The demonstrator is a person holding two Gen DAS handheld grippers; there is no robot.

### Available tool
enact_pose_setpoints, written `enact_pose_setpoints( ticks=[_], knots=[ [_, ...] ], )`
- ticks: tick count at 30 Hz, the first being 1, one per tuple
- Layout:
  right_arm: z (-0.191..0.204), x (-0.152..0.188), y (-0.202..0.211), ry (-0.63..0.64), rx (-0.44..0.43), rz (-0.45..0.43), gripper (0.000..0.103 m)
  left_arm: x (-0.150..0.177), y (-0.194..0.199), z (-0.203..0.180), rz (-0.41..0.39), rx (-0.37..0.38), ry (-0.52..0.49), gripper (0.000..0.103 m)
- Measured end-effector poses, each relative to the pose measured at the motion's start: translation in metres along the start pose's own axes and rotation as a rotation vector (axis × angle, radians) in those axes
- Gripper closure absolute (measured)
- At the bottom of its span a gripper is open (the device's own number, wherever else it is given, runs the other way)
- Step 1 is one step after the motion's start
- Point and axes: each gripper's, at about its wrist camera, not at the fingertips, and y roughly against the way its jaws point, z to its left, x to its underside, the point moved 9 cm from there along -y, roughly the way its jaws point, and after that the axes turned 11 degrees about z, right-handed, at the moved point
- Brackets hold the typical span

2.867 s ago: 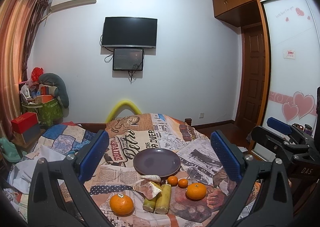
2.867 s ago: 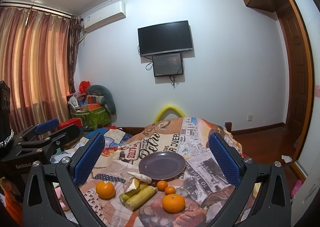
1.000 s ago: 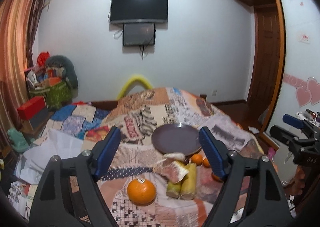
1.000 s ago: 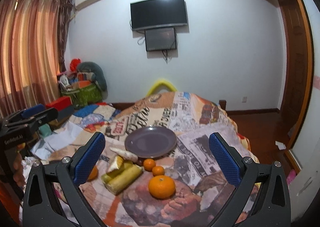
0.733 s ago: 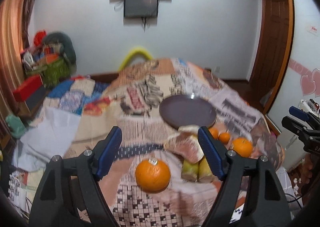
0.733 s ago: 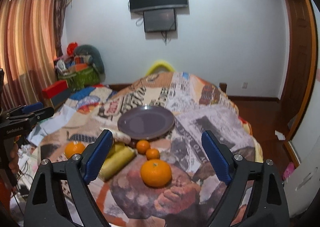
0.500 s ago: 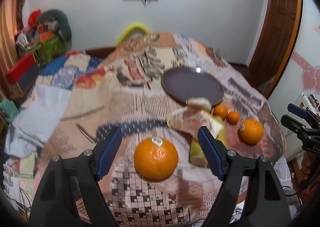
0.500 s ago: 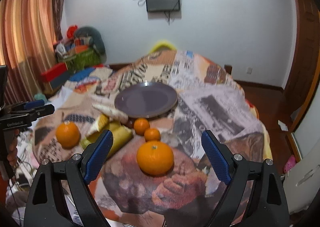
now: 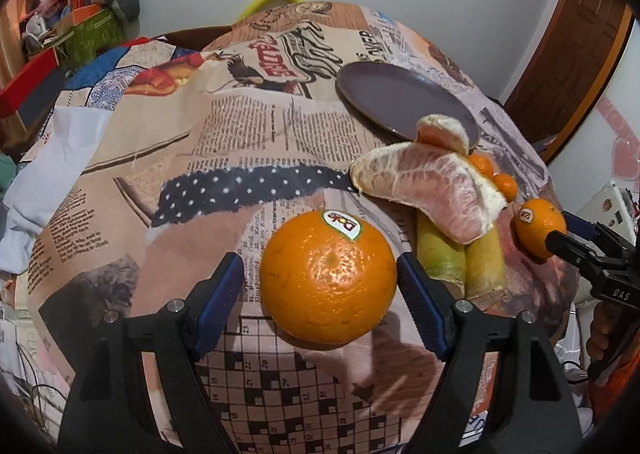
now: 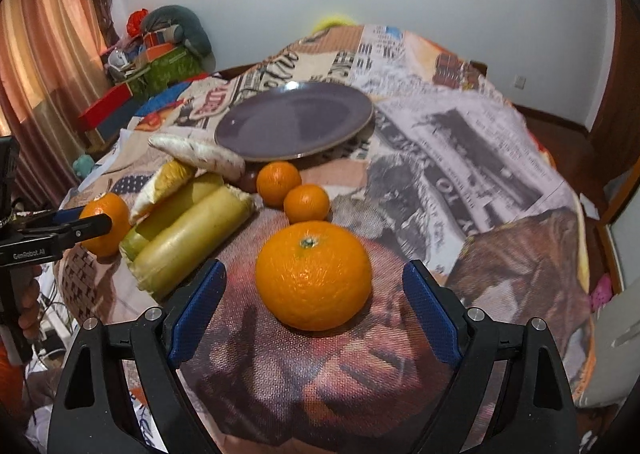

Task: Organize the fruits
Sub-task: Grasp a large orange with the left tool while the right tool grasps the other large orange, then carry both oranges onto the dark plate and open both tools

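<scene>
A stickered orange [image 9: 328,278] lies on the printed cloth between the fingers of my open left gripper [image 9: 320,302]; the right pad touches it, the left pad stands just off. A second orange [image 10: 314,274] sits between the pads of my open right gripper [image 10: 314,310], with gaps on both sides. Behind lie pomelo segments [image 9: 428,181], two sugarcane pieces [image 10: 188,230], two small tangerines [image 10: 294,189] and an empty purple plate [image 10: 296,121]. Each gripper shows in the other's view: the right gripper [image 9: 576,242] and the left gripper [image 10: 76,225].
The table is draped in a newspaper-print cloth [image 9: 224,141] that falls away at the edges. Boxes and bags [image 10: 156,49] are piled at the far left by the curtain. A wooden door [image 9: 568,53] stands at the right.
Both grippers have come down and forward to the table. Each now straddles an orange that was well ahead of it before.
</scene>
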Motion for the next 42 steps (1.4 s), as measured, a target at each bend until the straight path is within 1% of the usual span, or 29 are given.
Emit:
enact_pose_setpoints(
  ticks=[1, 3, 4, 7, 12, 18, 23, 27, 31, 37, 42],
  knots=[
    [0.0, 0.001, -0.003, 0.0, -0.007, 0.011, 0.025, 0.001, -0.003, 0.0, 0.004, -0.004, -0.003, 0.025],
    [0.001, 0.002, -0.008, -0.001, -0.019, 0.031, 0.03, 0.002, -0.009, -0.001, 0.02, -0.002, -0.004, 0.025],
    [0.001, 0.003, -0.011, -0.004, -0.029, 0.041, 0.034, 0.002, -0.012, -0.001, 0.025, 0.002, -0.004, 0.028],
    [0.002, 0.005, -0.014, -0.004, -0.035, 0.053, 0.037, 0.002, -0.012, -0.003, 0.02, 0.012, -0.009, 0.034],
    [-0.001, 0.005, -0.014, -0.011, -0.047, 0.058, 0.04, 0.001, -0.011, -0.006, 0.015, -0.015, -0.022, 0.035],
    [-0.002, 0.002, -0.01, -0.027, -0.051, 0.048, 0.041, -0.004, -0.002, -0.008, 0.001, -0.017, -0.018, 0.035],
    [-0.005, -0.009, 0.006, -0.031, -0.049, 0.002, 0.041, -0.019, 0.019, -0.013, -0.056, -0.019, -0.029, 0.035],
    [-0.009, -0.025, 0.023, -0.032, -0.041, -0.059, 0.041, -0.041, 0.041, -0.019, -0.125, -0.03, -0.05, 0.035],
    [-0.01, -0.043, 0.038, -0.027, -0.033, -0.117, 0.041, -0.065, 0.062, -0.029, -0.192, -0.022, -0.065, 0.035],
    [-0.007, -0.074, 0.053, -0.014, -0.027, -0.198, 0.041, -0.099, 0.079, -0.042, -0.254, -0.022, -0.101, 0.035],
    [-0.006, -0.096, 0.059, 0.019, -0.012, -0.246, 0.041, -0.124, 0.083, -0.051, -0.29, -0.027, -0.127, 0.035]
  ],
)
